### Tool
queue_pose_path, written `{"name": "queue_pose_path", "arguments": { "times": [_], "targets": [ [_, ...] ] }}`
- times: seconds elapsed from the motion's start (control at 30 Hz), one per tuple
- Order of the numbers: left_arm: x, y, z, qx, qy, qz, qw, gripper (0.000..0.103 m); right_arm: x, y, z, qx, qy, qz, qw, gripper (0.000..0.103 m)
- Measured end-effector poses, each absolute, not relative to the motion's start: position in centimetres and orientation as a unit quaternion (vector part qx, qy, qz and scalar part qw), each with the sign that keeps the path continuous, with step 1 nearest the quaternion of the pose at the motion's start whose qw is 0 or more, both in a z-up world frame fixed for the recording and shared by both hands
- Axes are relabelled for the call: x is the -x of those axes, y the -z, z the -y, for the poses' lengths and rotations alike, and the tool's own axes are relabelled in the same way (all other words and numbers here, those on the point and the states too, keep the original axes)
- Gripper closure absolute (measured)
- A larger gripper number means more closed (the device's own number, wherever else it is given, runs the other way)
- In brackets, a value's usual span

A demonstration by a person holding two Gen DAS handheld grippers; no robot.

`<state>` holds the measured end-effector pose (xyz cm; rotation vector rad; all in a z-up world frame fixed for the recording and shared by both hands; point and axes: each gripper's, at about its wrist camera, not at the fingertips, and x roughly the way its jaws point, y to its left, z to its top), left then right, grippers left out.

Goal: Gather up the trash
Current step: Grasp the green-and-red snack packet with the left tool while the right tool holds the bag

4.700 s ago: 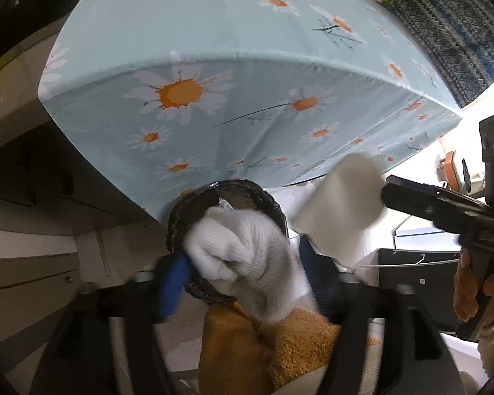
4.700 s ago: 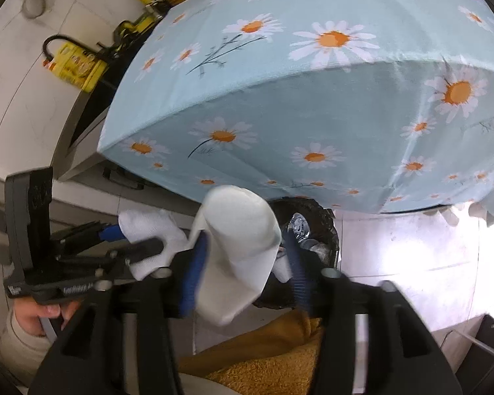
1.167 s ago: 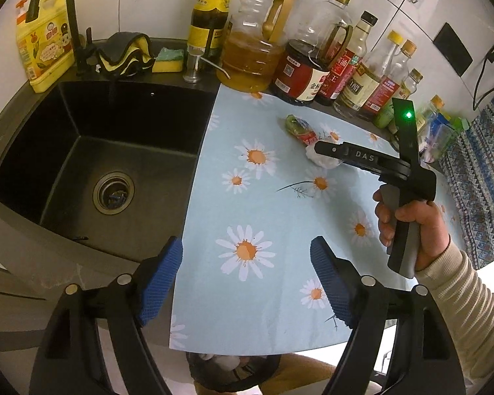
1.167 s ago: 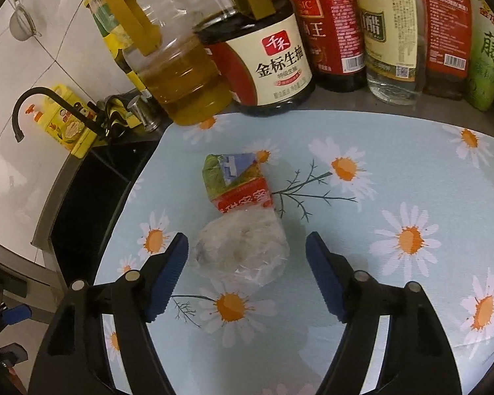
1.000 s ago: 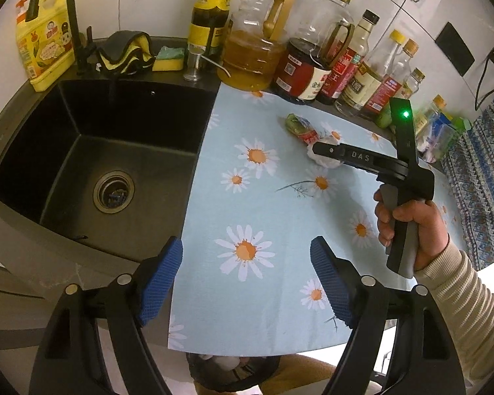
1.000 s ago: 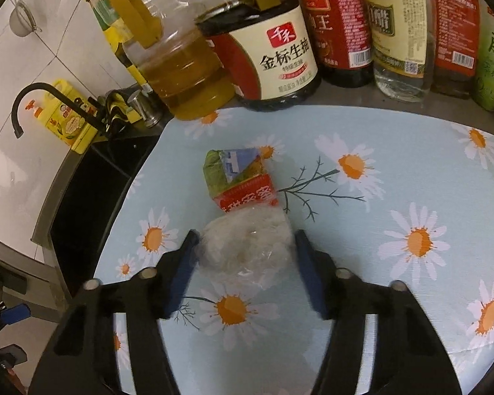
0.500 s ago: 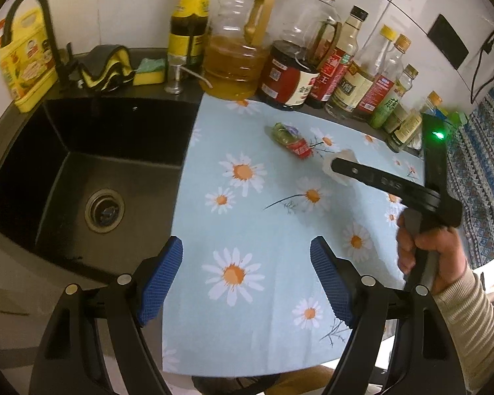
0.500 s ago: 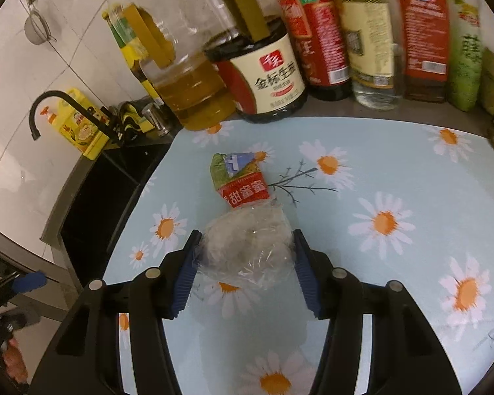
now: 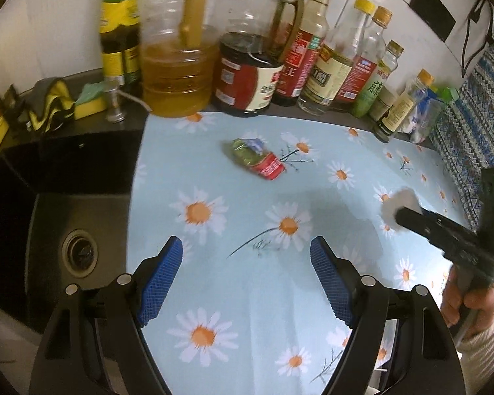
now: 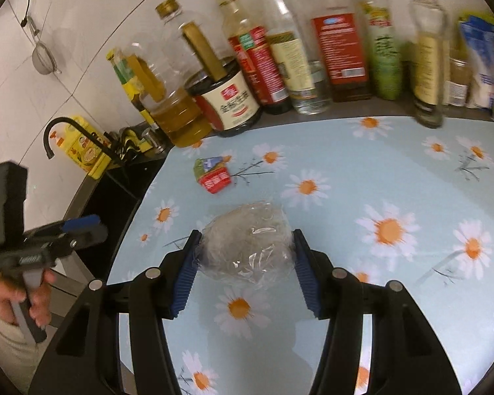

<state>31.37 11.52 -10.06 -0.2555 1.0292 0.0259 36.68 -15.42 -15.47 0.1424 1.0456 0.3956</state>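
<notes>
My right gripper (image 10: 245, 263) is shut on a crumpled clear plastic bag (image 10: 247, 245), held above the daisy-print cloth (image 10: 378, 171). From the left wrist view, that bag (image 9: 399, 205) shows as a pale lump at the tip of the right gripper at far right. A green and red snack wrapper (image 9: 257, 159) lies on the cloth near the bottles, ahead of my left gripper (image 9: 246, 278), which is open and holds nothing. The same wrapper (image 10: 213, 173) lies beyond the held bag in the right wrist view.
A row of oil and sauce bottles (image 9: 247, 65) lines the back wall. A black sink (image 9: 66, 217) lies left of the cloth (image 9: 247, 230), with a sponge (image 9: 89, 100) and a rag (image 9: 47, 103) behind it. A patterned fabric (image 9: 477, 105) hangs at right.
My right gripper closed on the plastic bag, lifted it off the cloth and drew it back to the right. My left gripper moved in over the cloth toward the wrapper.
</notes>
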Motion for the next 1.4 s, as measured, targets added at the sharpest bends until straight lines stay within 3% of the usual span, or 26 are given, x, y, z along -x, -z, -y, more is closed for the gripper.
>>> {"name": "queue_pose_path", "arguments": {
  "times": [0.17,0.27,1.4],
  "targets": [
    [-33.7,10.8,-10.7,0.109,-0.003,-0.502,0.858,0.025,-35.7,15.1,18.1,-0.08,-0.167,-0.491,0.851,0.048],
    [-35.2,11.1,-10.2,0.102,0.003,-0.506,0.857,0.017,-35.2,14.9,19.7,-0.089,-0.155,-0.487,0.855,0.048],
    [-48.4,18.1,-10.4,0.061,-0.059,-0.567,0.82,0.019,-32.0,14.6,27.9,-0.149,-0.108,-0.471,0.863,0.048]
  ]
}}
